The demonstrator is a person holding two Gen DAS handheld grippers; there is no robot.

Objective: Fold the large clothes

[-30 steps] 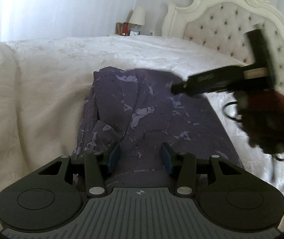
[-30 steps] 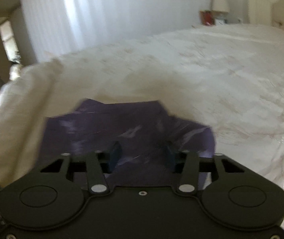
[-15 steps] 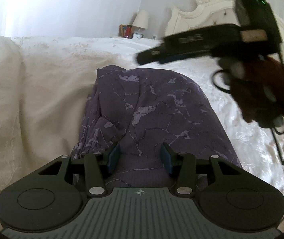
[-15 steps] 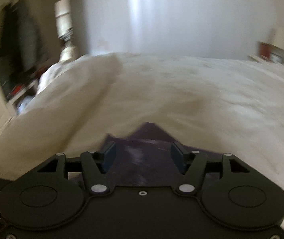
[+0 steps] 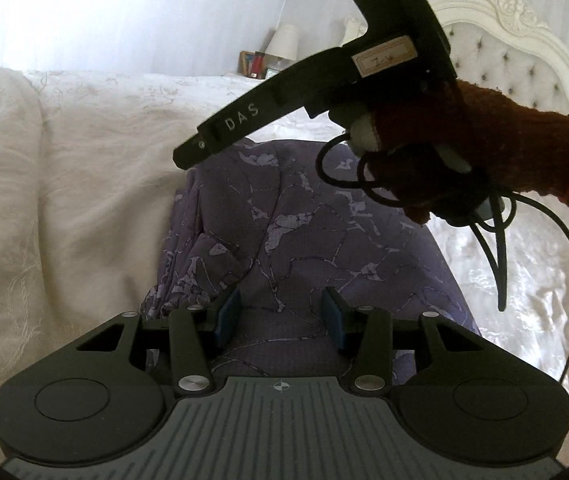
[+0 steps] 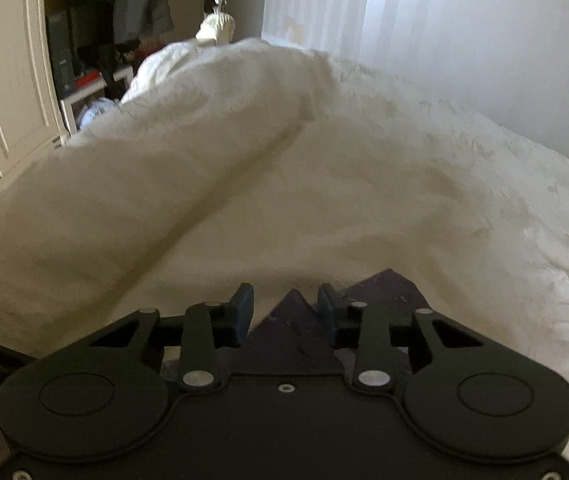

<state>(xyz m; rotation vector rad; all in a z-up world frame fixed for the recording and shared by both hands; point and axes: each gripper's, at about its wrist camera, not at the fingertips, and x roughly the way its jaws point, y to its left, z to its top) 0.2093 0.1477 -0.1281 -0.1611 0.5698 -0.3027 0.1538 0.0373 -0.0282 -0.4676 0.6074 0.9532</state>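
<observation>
My left gripper [image 5: 280,316], jaws apart, steadies the purple garment [image 5: 324,240]; my right gripper [image 6: 284,312], just narrowed yet empty, should line up squarely first.

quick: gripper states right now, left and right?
Left gripper: open, nothing pinched; the purple garment lies under it.
Right gripper: open, jaws have just been closing; a garment corner shows in the gap, not gripped.
</observation>
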